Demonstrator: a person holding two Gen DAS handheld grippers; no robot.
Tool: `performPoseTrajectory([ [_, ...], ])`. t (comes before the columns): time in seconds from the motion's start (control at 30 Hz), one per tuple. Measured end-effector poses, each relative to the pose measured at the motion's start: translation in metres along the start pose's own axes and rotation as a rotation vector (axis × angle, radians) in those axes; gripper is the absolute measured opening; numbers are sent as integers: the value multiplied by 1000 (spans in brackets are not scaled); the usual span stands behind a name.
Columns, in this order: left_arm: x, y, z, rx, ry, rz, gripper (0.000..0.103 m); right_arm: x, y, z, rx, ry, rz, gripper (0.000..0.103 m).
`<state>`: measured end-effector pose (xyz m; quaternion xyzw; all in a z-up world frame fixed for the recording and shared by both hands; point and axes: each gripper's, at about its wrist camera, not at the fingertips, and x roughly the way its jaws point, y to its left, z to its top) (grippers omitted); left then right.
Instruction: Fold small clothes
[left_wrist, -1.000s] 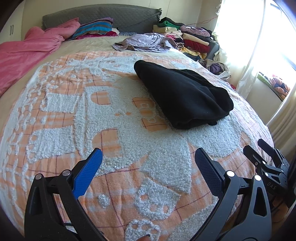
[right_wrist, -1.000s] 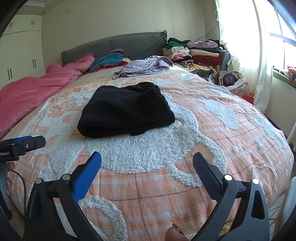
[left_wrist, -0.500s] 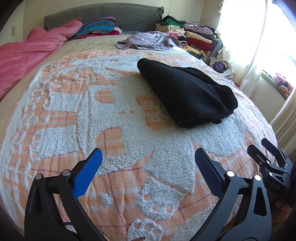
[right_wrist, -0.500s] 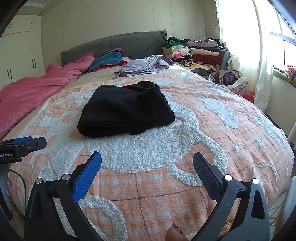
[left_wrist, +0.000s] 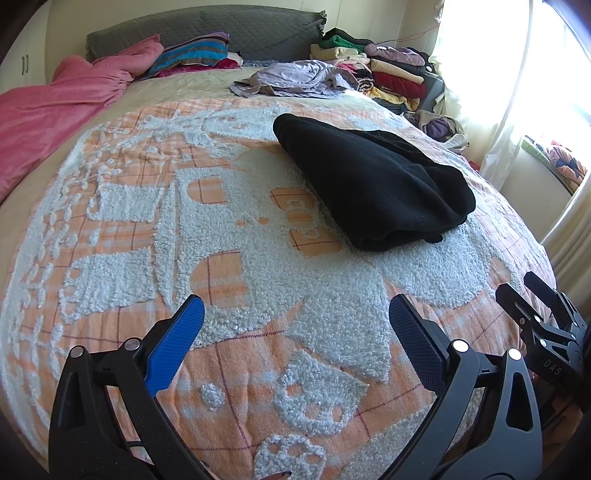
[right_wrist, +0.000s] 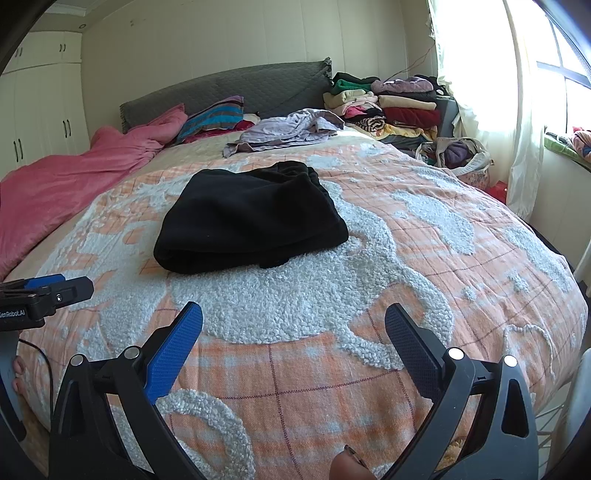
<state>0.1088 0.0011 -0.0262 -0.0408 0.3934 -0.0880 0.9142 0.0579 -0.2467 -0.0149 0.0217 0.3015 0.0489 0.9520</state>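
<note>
From the left wrist view, the left gripper (left_wrist: 295, 328) is spread wide and holds nothing. The black garment (left_wrist: 373, 184) lies folded in a neat bundle on the orange blanket (left_wrist: 229, 273), well ahead and to the right — that piece looks done. The right gripper (left_wrist: 532, 299) shows at the edge.

From the right wrist view, the right gripper (right_wrist: 293, 328) is spread wide too, and empty. A crumpled purple garment (right_wrist: 284, 131) near the headboard may be next. Nothing blocks the way — only bare blanket lies between.
</note>
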Motion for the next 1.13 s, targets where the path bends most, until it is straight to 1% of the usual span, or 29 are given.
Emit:
performPoseTrajectory([
  [0.3, 1, 1, -3, 2, 8, 8, 94, 0, -2, 0, 4, 3, -1, 98],
  [0.57, 1, 1, -2, 10, -2, 12, 94, 0, -3, 0, 13, 0, -6, 98],
  [0.67, 0, 4, -1, 4, -3, 50, 94, -2, -6, 2, 27, -5, -14, 98],
  [0.7, 1, 5, 0, -3, -2, 73, 94, -4, -8, 3, 37, -9, -18, 98],
  [0.77, 0, 11, 2, -16, -5, 99, 94, -10, -19, 7, 82, -22, -25, 98],
  [0.83, -4, 29, 7, -66, -11, 108, 94, -18, -34, 11, 128, -39, -54, 98],
  [0.87, -5, 37, 10, -88, -10, 105, 94, -25, -46, 12, 153, -51, -84, 98],
  [0.93, -7, 70, 23, -168, -2, 118, 94, -42, -91, 14, 245, -66, -199, 98],
  [0.97, -10, 91, 30, -205, -5, 132, 94, -51, -117, 12, 296, -66, -260, 98],
  [1.0, -15, 124, 40, -254, -12, 155, 94, -58, -142, 9, 347, -63, -322, 98],
  [1.07, -25, 185, 56, -337, -25, 236, 94, -77, -201, -4, 457, -54, -472, 98],
  [1.1, -35, 231, 63, -402, -43, 316, 94, -91, -242, -17, 521, -38, -593, 98],
  [1.13, -45, 267, 68, -446, -55, 396, 94, -100, -271, -28, 566, -15, -687, 98],
])
